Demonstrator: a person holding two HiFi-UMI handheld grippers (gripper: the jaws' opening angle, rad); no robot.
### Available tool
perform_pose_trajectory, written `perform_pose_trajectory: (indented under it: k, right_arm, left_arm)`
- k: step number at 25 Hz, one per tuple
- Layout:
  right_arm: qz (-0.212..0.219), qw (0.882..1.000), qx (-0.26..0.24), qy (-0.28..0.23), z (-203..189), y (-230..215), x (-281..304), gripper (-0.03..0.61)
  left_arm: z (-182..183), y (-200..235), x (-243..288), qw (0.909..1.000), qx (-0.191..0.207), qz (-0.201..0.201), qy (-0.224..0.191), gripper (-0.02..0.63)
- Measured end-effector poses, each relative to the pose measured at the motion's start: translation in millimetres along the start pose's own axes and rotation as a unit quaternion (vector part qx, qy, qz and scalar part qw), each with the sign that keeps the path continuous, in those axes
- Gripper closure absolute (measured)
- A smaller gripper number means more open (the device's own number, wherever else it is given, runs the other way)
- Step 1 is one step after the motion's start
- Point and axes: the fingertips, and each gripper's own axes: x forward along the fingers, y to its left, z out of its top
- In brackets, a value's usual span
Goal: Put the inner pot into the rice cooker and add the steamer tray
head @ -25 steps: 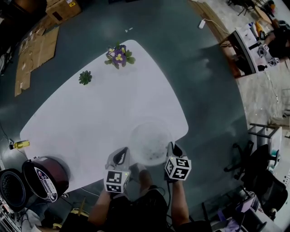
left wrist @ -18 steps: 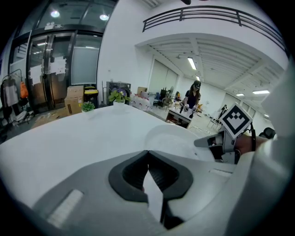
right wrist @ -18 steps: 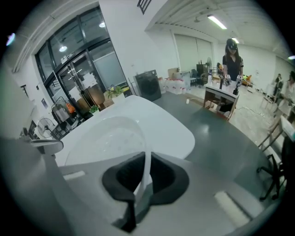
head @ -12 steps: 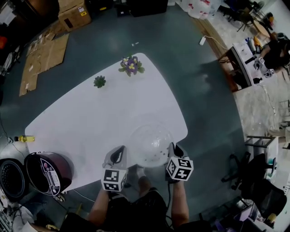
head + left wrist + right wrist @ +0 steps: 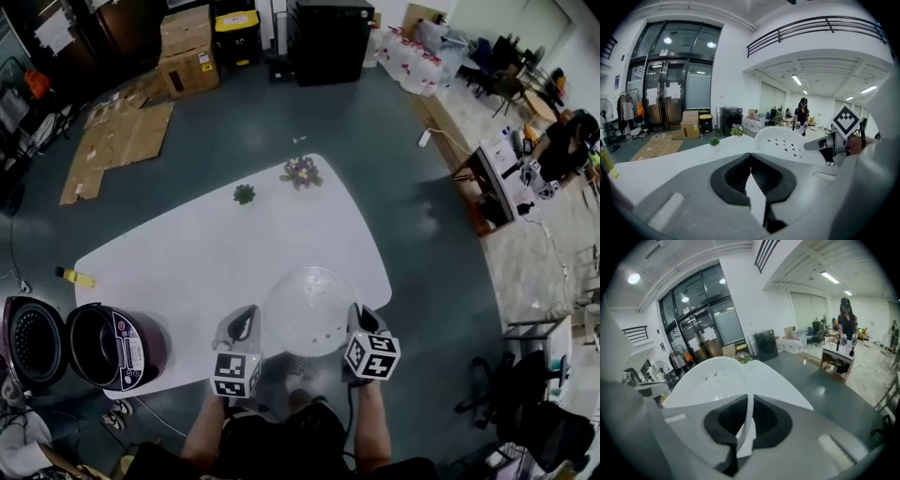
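The white perforated steamer tray (image 5: 309,309) hangs in the air over the near edge of the white table (image 5: 206,244), carried between both grippers. My left gripper (image 5: 247,326) is shut on the tray's left rim (image 5: 757,199), and my right gripper (image 5: 359,324) is shut on its right rim (image 5: 745,430). The tray's holed bowl (image 5: 787,144) curves away from the left jaws, and the same bowl (image 5: 710,380) fills the right gripper view. The dark red rice cooker (image 5: 114,347) stands at the table's near left corner with its lid (image 5: 33,330) swung open to the left.
A purple flower pot (image 5: 301,172) and a small green plant (image 5: 244,194) sit at the table's far end. A yellow bottle (image 5: 73,277) lies by the left edge. Cardboard boxes (image 5: 186,49) and a black cabinet (image 5: 330,39) stand on the floor beyond. A person (image 5: 562,141) stands at a desk to the right.
Both grippers have risen together with the steamer tray, lifting it off the table. The head view has swung so the open cooker shows more fully.
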Motion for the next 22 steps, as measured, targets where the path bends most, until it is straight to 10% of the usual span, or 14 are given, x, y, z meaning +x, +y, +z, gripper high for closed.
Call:
perform_pose_trajectory:
  k: [22]
  right_arm:
    - [0.154, 0.981, -0.115, -0.041, 58, 211, -10, 0.56]
  left_arm:
    - [12, 131, -159, 0.9819, -0.038, 0.166, -0.082, 0.603]
